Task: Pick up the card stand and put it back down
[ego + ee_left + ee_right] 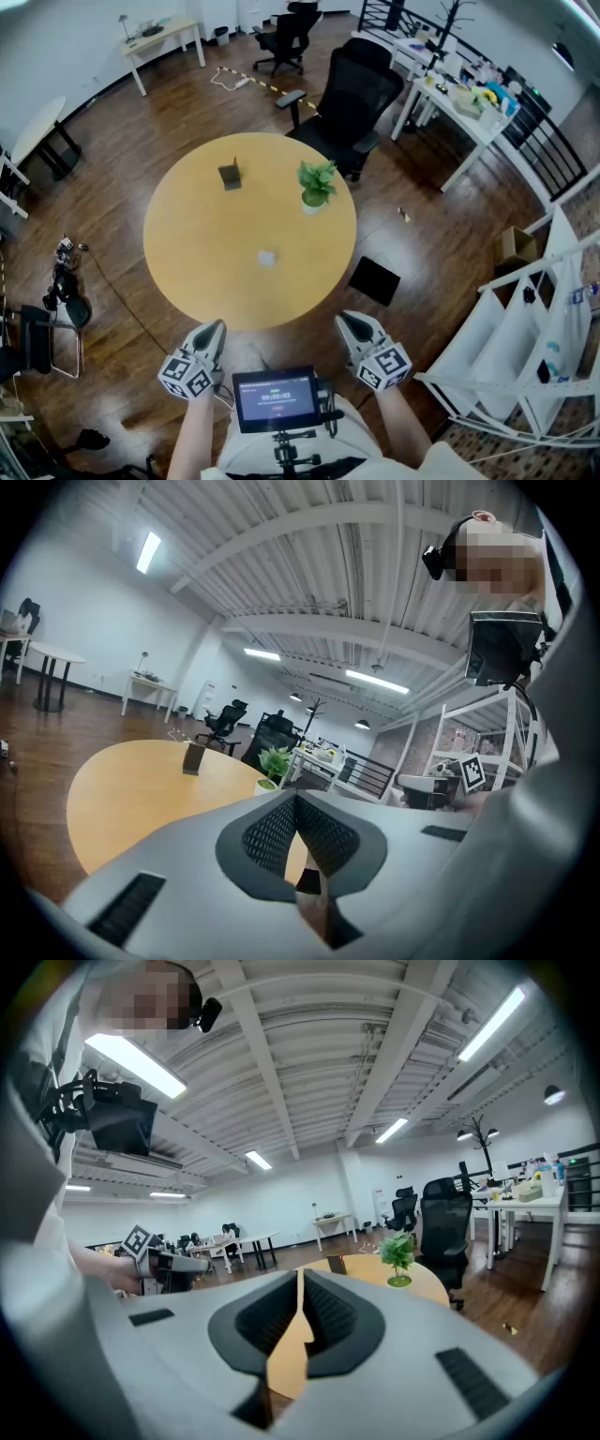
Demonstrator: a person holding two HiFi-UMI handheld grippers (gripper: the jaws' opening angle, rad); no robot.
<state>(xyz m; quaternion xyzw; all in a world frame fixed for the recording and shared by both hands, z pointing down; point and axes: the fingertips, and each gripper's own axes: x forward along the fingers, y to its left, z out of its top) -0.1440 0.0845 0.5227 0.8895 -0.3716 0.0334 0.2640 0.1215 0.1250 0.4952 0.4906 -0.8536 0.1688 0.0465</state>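
Left tool [215, 329] and right tool [350, 322], both closed and empty, at the table's [184, 277] near edge; card stand [230, 174] upright far across.

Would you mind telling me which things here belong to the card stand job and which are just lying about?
Job: card stand; round table; left tool and right tool, both shut and empty.
Lying about: potted plant; small white piece on the table; black office chair.
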